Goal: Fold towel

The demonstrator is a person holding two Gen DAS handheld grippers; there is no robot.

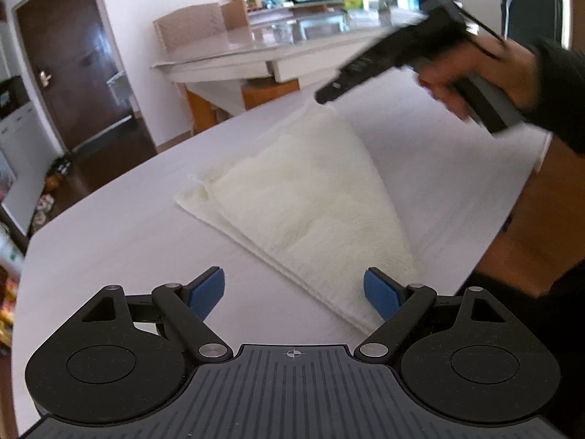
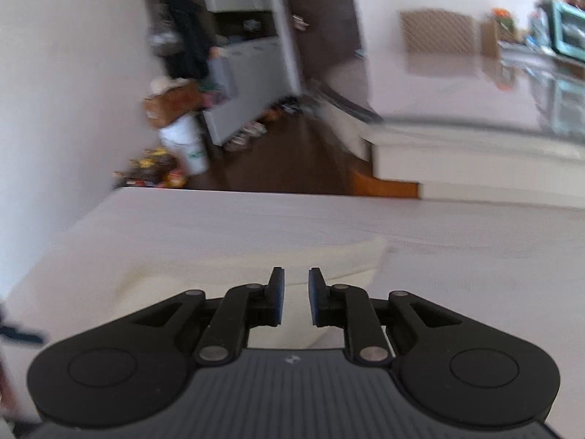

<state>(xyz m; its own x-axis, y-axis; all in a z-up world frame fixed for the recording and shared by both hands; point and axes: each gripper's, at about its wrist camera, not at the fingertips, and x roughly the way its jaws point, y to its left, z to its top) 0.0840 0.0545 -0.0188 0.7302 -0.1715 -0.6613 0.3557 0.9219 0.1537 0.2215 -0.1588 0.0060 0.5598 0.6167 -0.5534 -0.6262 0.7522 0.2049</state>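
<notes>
Two hand-held grippers hovering over folded towel [image 1: 310, 197] on worktop [image 1: 120, 241]: left [image 1: 294, 292] gaping wide, right [image 2: 296, 294] narrowly parted, gripping nothing.

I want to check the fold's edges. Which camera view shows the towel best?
The left wrist view: the towel lies nearly whole on the table, its layered edges sharp. The right wrist view shows only a blurred cream patch beyond its gripper.

Bright, even daylight on the pale table [image 1: 109, 226] — soft shadows only. Strong fisheye bending toward every edge. The right gripper [image 1: 325, 97] smears with motion blur, and the right wrist view is blurred throughout — background especially.
</notes>
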